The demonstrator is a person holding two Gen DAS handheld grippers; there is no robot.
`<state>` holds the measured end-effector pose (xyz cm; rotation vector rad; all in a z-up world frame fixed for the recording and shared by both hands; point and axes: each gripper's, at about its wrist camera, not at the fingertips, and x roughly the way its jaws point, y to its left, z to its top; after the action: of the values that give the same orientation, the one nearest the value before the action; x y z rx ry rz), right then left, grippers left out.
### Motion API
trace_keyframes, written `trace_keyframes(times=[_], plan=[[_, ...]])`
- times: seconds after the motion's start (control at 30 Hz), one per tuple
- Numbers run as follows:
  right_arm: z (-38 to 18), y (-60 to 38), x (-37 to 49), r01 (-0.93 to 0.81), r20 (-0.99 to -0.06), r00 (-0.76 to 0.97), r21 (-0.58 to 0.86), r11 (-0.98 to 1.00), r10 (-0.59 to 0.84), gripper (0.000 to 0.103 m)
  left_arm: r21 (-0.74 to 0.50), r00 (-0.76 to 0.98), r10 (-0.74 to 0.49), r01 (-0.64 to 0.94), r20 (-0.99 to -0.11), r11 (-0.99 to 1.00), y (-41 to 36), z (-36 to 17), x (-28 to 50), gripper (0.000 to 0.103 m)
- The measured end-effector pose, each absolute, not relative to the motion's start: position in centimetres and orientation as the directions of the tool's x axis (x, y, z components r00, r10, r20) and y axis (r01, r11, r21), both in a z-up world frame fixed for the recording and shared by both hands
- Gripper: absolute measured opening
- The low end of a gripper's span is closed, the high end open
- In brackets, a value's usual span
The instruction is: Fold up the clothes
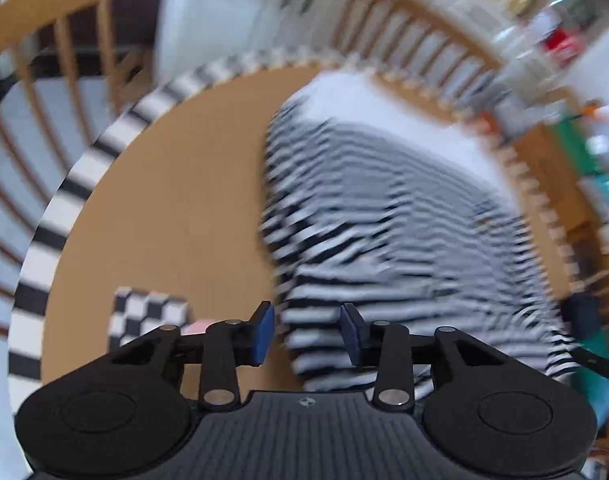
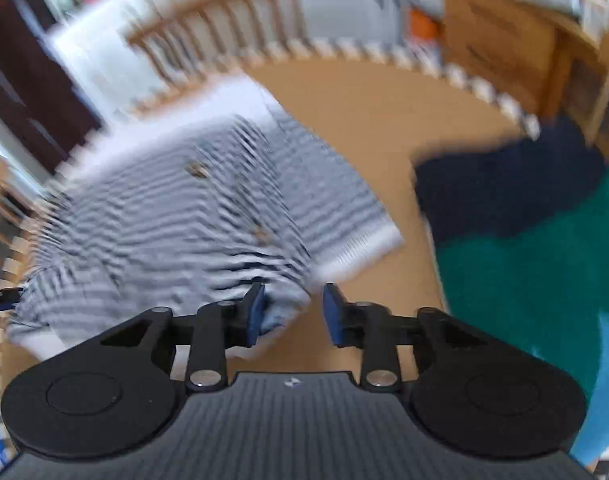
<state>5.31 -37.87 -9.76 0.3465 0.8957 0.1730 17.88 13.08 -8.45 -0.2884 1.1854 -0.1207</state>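
In the left wrist view, a checkerboard card (image 1: 146,314) lies at about 8 o'clock on the tan round table (image 1: 176,184), whose rim carries a black-and-white banded edge (image 1: 44,236). Wooden chair spindles (image 1: 64,48) curve past it at 10 o'clock. The left gripper (image 1: 307,333) sits at 6 o'clock with its blue pads (image 1: 264,332) spread wide and nothing between them; the near end of the striped garment (image 1: 384,220) lies just beyond, running up toward 1 o'clock, heavily blurred.

In the right wrist view, the same striped garment (image 2: 176,216) spreads from 9 o'clock to the centre, its white ribbed hem (image 2: 364,248) pointing toward 3 o'clock. The right gripper (image 2: 292,312) stands at 6 o'clock, jaws wide apart; a fold of the cloth seems to touch the left pad (image 2: 256,316), though blur leaves that unsure. At 3 o'clock a dark navy cloth (image 2: 504,184) overlaps a teal one (image 2: 524,280) on the table (image 2: 364,112)
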Motion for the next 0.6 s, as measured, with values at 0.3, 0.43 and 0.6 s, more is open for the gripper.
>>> trace_keyframes(times=[0.3,0.43,0.6], plan=[[-14.3,-39.1,4.2,-0.073,-0.740,0.617,0.287,0.955,0.269,0.039,-0.522,0.614,-0.382,-0.057,-0.690,0.851,18.3,-8.4,9.4,0.072],[-15.8,-36.5,4.8,-0.255,-0.775,0.582,0.111,0.961,0.244,0.038,-0.449,0.566,-0.415,0.087,-0.712,0.889,16.0,-10.7,9.0,0.072],[-16.6,-34.6,6.1,-0.419,-0.771,0.561,0.051,0.907,0.302,0.037,-0.245,0.578,-0.387,0.310,-0.718,0.918,11.3,-11.8,9.4,0.071]])
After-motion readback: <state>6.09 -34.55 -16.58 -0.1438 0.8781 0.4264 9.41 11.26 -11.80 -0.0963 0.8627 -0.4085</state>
